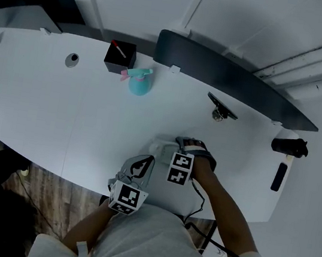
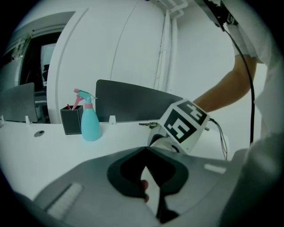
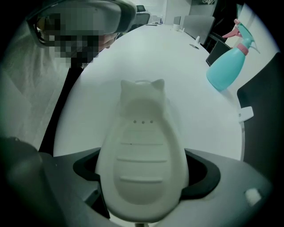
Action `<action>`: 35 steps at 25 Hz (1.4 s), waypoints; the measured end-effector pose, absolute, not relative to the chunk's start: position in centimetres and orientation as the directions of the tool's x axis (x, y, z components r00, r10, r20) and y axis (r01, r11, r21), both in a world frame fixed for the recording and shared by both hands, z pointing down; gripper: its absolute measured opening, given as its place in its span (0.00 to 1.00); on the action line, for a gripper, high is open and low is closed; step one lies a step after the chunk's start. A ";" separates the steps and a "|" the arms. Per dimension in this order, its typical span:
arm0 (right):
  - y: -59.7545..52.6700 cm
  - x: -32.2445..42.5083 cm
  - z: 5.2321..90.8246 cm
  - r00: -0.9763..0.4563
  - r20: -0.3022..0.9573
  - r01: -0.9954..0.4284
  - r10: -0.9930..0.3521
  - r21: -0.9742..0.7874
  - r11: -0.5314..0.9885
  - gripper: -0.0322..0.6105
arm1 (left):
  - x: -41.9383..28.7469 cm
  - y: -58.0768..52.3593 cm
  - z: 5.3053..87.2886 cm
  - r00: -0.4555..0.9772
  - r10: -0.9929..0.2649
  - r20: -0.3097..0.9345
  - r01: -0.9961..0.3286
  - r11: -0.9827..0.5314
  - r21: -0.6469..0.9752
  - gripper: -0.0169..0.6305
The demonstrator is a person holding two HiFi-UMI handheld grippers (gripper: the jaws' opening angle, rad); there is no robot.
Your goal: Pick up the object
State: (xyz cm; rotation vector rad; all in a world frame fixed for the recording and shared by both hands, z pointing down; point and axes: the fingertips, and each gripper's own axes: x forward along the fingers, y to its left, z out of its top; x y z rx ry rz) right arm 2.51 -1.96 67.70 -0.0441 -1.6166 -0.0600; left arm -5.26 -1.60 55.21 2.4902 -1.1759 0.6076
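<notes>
Two grippers sit low in frame. Left gripper [image 2: 148, 168]: jaws pressed together, empty, idle by the near table edge. Right gripper [image 3: 144, 173]: points down, jaws wide astride the white cat-eared plastic object [image 3: 142, 133] lying on the white table [image 1: 90, 114]. Step judged: pre-grasp. Next: close, then lift straight. Open tabletop all around; teal spray bottle [image 1: 139, 82] well apart, upper frame.

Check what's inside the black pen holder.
A red-tipped pen sticks out of the black pen holder; its walls hide anything deeper inside.
</notes>
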 end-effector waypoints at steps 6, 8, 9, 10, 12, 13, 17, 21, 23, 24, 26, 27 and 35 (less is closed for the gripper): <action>-1.9 2.3 67.4 -0.081 0.997 0.030 -0.015 0.018 0.999 0.84 | -5.2 -1.4 55.3 0.569 -0.645 0.511 -0.783 -0.614 0.097 0.03; -2.1 2.0 67.0 -0.104 0.994 0.005 -0.031 0.032 0.999 0.84 | -5.4 -1.4 55.3 0.563 -0.648 0.512 -0.788 -0.608 0.096 0.03; -2.3 1.9 66.8 -0.113 0.993 -0.003 -0.043 0.043 0.999 0.84 | -5.6 -1.4 55.3 0.560 -0.651 0.513 -0.791 -0.604 0.097 0.03; -2.5 1.8 66.6 -0.120 0.991 -0.009 -0.053 0.053 0.999 0.84 | -5.7 -1.4 55.3 0.557 -0.653 0.513 -0.793 -0.601 0.098 0.03; -2.6 1.6 66.3 -0.133 0.989 -0.016 -0.067 0.065 0.998 0.84 | -5.8 -1.4 55.3 0.553 -0.655 0.515 -0.797 -0.595 0.099 0.03; -2.6 1.5 66.2 -0.141 0.987 -0.019 -0.071 0.069 0.997 0.84 | -5.9 -1.3 55.3 0.551 -0.657 0.515 -0.799 -0.593 0.098 0.03; -2.4 1.1 65.8 -0.176 0.982 -0.042 -0.071 0.065 0.997 0.84 | -6.0 -1.2 55.5 0.547 -0.657 0.519 -0.803 -0.587 0.104 0.03; -2.6 0.9 65.1 -0.232 0.970 -0.098 -0.077 0.056 0.994 0.84 | -6.6 -0.9 55.7 0.547 -0.653 0.524 -0.810 -0.571 0.135 0.03; -2.9 0.6 64.3 -0.274 0.957 -0.131 -0.095 0.061 0.989 0.84 | -7.0 -0.7 55.9 0.547 -0.653 0.524 -0.814 -0.561 0.150 0.03; -3.2 0.4 63.7 -0.295 0.949 -0.146 -0.112 0.071 0.987 0.83 | -7.3 -0.7 55.9 0.546 -0.654 0.524 -0.816 -0.556 0.157 0.03; -3.9 -0.1 62.2 -0.342 0.927 -0.175 -0.156 0.101 0.979 0.84 | -7.7 -0.7 55.8 0.545 -0.658 0.520 -0.821 -0.546 0.169 0.03; -4.2 -0.4 61.3 -0.368 0.912 -0.193 -0.180 0.115 0.975 0.83 | -7.9 -0.7 55.6 0.544 -0.662 0.516 -0.823 -0.541 0.173 0.03; -6.3 -2.5 52.1 -0.569 0.727 -0.353 -0.385 0.207 0.912 0.84 | -8.7 -2.5 51.6 0.525 -0.737 0.426 -0.844 -0.517 0.147 0.03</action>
